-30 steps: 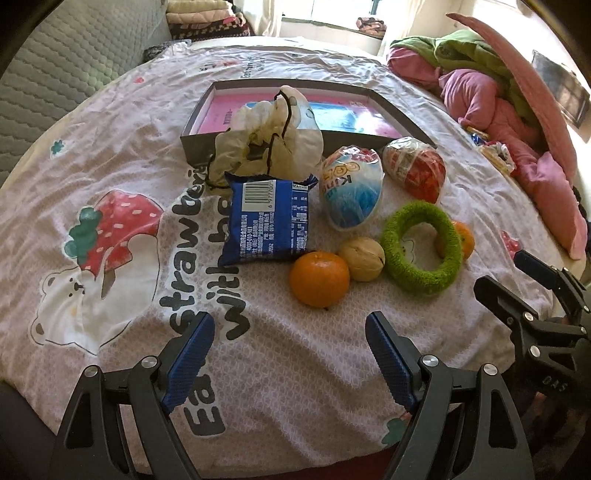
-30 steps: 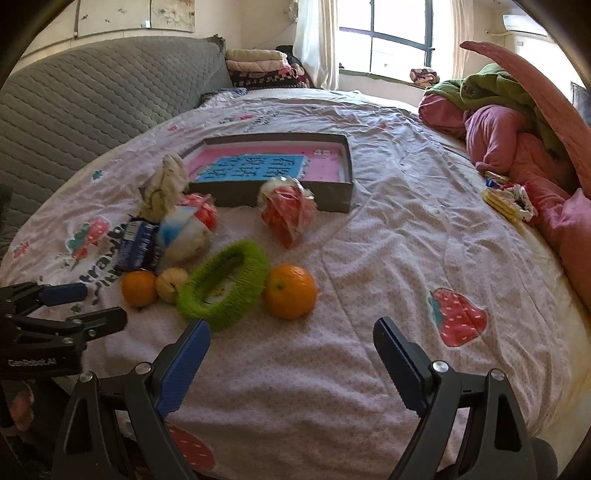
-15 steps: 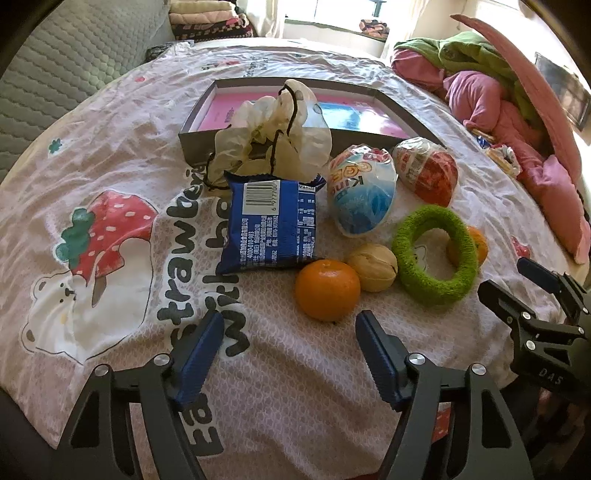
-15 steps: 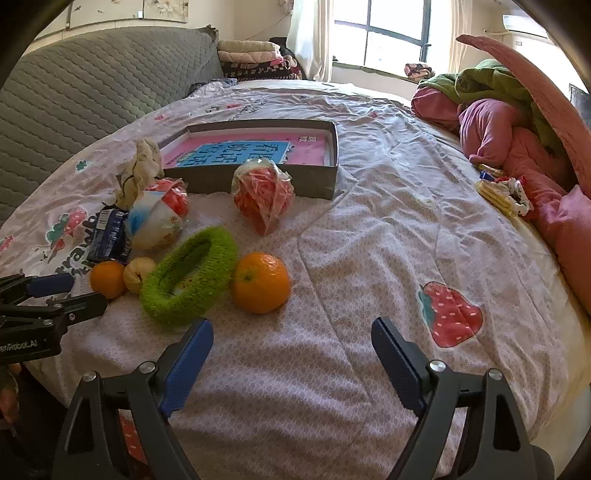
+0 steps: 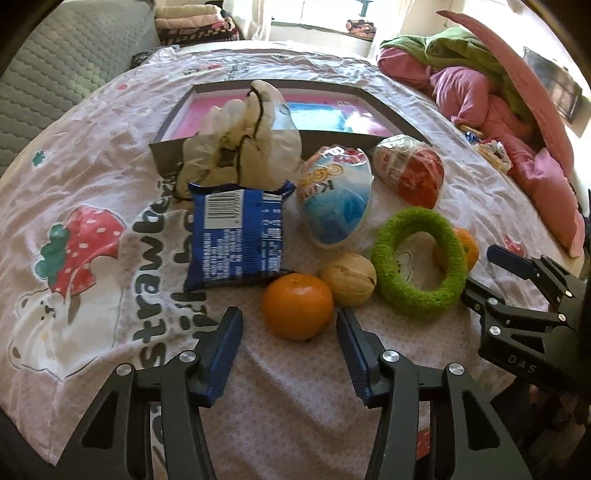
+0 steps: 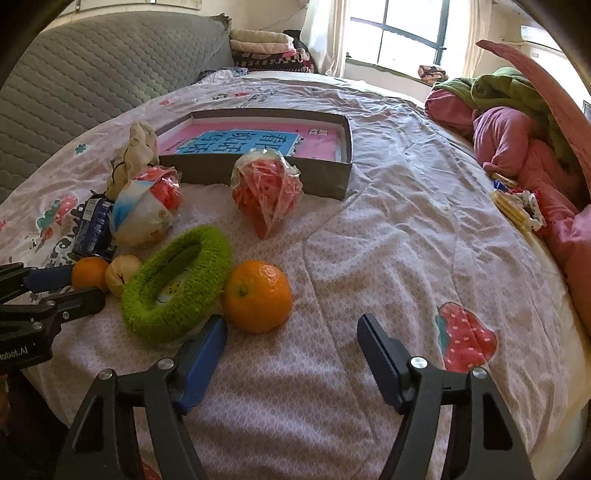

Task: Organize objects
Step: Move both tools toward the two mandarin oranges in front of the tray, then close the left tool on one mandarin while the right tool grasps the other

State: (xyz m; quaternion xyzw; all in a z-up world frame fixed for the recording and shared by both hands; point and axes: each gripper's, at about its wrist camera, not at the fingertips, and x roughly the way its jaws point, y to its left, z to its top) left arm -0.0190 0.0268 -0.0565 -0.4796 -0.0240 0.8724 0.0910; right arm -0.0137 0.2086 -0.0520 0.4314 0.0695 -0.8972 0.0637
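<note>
Judging by the bed, nothing is sorted: left tongs (image 5: 290, 325) gape before the nearer orange (image 5: 297, 305), right tongs (image 6: 291, 338) gape empty, box (image 6: 258, 171) holds none.

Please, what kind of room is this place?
Most likely a bedroom. The objects lie on a strawberry-print bedsheet, with a quilted grey headboard behind, folded blankets stacked near the window, and bundled pink bedding at the side.

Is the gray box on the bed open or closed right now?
Open. The gray box has no lid on it, and the pink and blue printed sheet lying flat inside shows from above in both views.
</note>
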